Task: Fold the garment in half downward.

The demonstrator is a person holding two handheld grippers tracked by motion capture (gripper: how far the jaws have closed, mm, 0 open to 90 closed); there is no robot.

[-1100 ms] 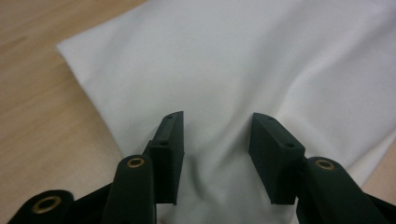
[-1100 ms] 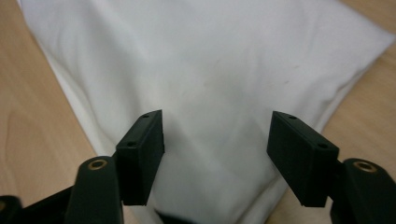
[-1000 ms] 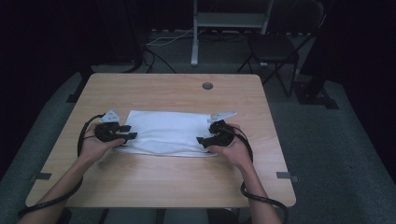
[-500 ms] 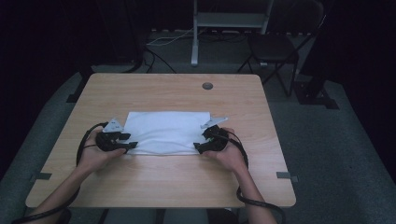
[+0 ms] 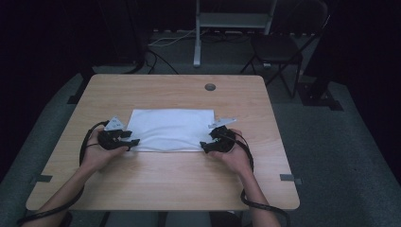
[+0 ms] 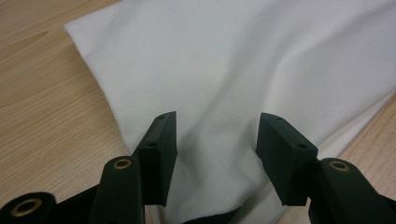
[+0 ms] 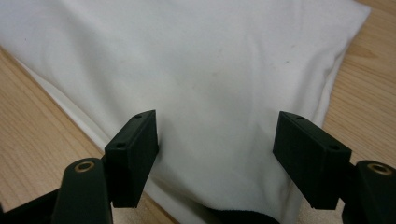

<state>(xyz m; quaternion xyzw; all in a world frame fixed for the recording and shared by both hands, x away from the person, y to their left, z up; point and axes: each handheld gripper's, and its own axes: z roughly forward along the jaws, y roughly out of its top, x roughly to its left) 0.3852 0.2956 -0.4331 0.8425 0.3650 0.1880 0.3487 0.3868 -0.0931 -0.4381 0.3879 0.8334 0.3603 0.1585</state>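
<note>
A white folded cloth (image 5: 170, 128) lies flat on the wooden table (image 5: 189, 179). My left gripper (image 5: 132, 139) rests at its near left corner and my right gripper (image 5: 204, 145) at its near right corner. In the left gripper view the jaws (image 6: 217, 140) stand apart with the cloth (image 6: 233, 70) running between them, not pinched; they have just been opening. In the right gripper view the jaws (image 7: 217, 140) are also spread wide over the cloth (image 7: 201, 60), whose edge passes under them without being pressed.
A round grommet hole (image 5: 210, 87) sits near the table's far edge. Beyond the table stand a dark chair (image 5: 279, 49) and a metal stand (image 5: 231, 21). Bare wood stretches between the cloth and the near edge. Cables trail from both grippers.
Both hands have settled a touch closer to the cloth's near corners. The cloth itself lies as it did.
</note>
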